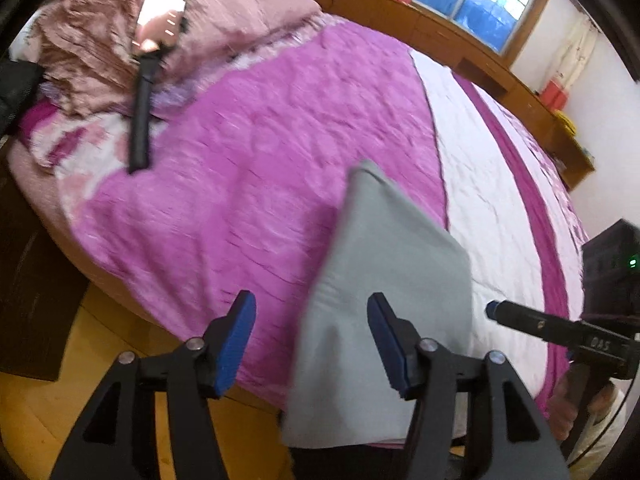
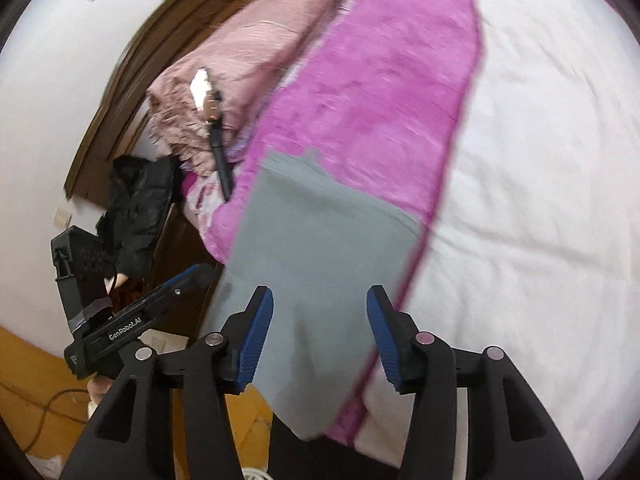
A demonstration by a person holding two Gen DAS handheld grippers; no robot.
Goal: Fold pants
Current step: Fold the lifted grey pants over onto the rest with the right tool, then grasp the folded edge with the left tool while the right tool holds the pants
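Grey pants [image 1: 384,304] lie folded into a long flat strip on the magenta and white bedspread [image 1: 256,152], their near end hanging over the bed's front edge. They also show in the right wrist view [image 2: 320,264]. My left gripper [image 1: 312,340] is open and empty above the near end, its right finger over the cloth. My right gripper [image 2: 320,332] is open and empty, hovering over the same near end. The right gripper's body shows at the right of the left wrist view [image 1: 560,328]; the left gripper's body shows at the left of the right wrist view [image 2: 132,320].
A phone on a black selfie stick [image 1: 140,120] lies by the pink pillows [image 1: 224,20] at the bed's head. A black jacket [image 2: 140,216] hangs beside the bed. A wooden ledge [image 1: 480,64] runs under the window. Yellow floor [image 1: 40,400] lies below the bed edge.
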